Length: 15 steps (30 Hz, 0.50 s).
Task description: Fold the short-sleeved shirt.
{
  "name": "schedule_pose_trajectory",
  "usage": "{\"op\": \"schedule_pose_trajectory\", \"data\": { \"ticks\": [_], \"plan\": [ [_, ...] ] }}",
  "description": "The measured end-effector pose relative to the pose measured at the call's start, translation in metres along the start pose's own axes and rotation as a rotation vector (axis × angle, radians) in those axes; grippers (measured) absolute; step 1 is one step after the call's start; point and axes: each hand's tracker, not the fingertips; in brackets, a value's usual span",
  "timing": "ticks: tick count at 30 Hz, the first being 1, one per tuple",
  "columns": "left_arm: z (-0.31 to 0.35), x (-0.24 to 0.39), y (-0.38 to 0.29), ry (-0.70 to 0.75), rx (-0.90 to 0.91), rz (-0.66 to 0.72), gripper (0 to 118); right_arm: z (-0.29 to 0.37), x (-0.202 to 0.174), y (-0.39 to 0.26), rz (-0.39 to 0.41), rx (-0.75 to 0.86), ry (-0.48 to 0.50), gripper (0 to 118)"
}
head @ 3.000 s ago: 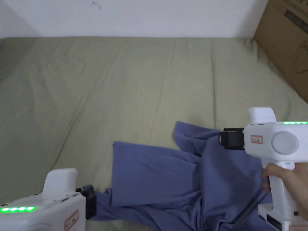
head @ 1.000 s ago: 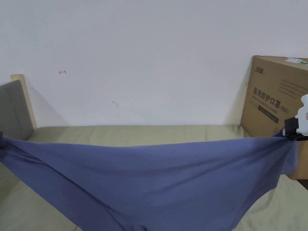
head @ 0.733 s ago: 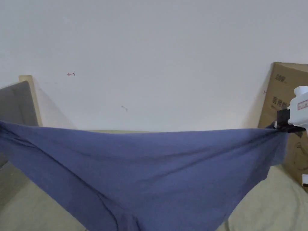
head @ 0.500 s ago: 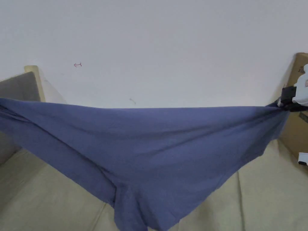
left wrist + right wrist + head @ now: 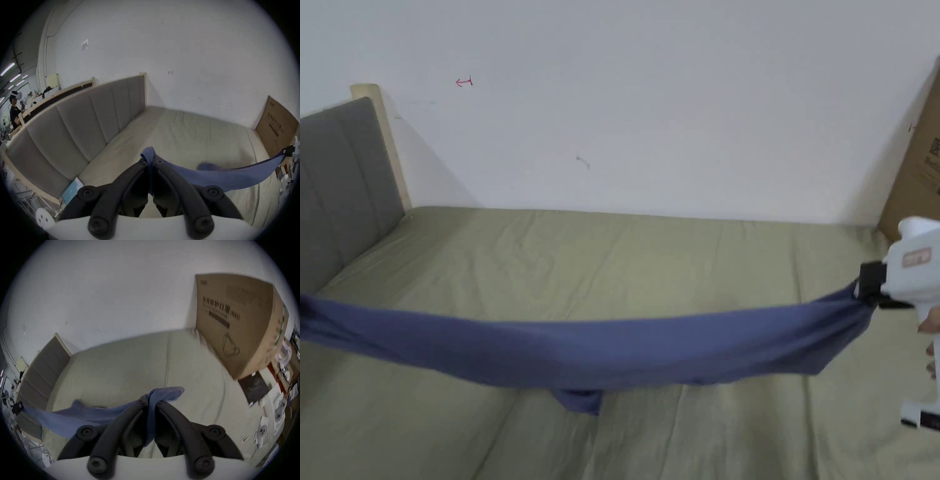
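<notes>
Lowered since half a second ago, the blue shirt (image 5: 600, 350) now hangs as a narrow band stretched just above the bed (image 5: 612, 262), a small fold at its lowest point touching the sheet. From the head view, the right hand-held gripper (image 5: 862, 290) pinches the shirt's right end, beside the cardboard box (image 5: 915, 169); the left end runs off the frame by the grey headboard (image 5: 337, 181). Seen from the left gripper view, the left hand-held gripper (image 5: 150, 160) has its jaws closed on a bunched corner of cloth. Over in the right gripper view, the jaws are likewise clamped on fabric, and the shirt trails away leftward.
</notes>
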Motion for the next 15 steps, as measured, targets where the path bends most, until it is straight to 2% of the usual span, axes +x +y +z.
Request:
{"op": "schedule_pose_trajectory", "data": {
  "ticks": [4,7,15],
  "plan": [
    [0.005,-0.010,-0.048,0.020,-0.085,0.017,2,-0.026,0.012,-0.068,0.035,-0.137,-0.019,5],
    [0.020,-0.017,-0.081,0.006,-0.146,0.036,2,-0.035,0.025,-0.115,0.027,-0.199,-0.056,5],
    [0.068,-0.019,-0.178,0.021,-0.291,-0.034,2,-0.007,0.054,-0.209,-0.007,-0.249,-0.058,5]
  ]
}}
